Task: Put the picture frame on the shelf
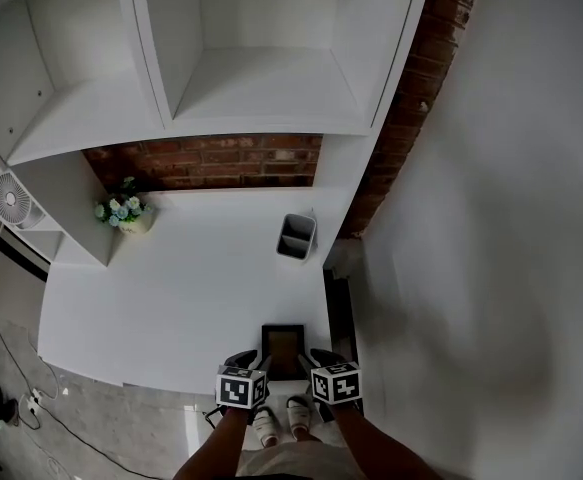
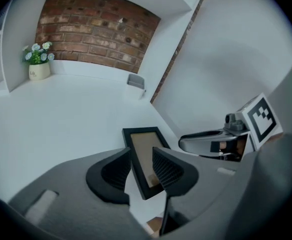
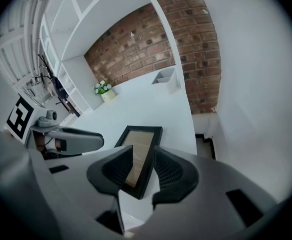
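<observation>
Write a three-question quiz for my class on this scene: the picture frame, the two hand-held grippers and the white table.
1. True or false: the picture frame stands upright.
2. What stands at the back left of the white table? A) a flower pot B) a mug C) a lamp
3. Fill in: the jaws of the left hand-held gripper and the right hand-held gripper are ____, with an edge of the frame between them.

Key: 1 false, it lies flat on the table; 2 A; 3 open.
</observation>
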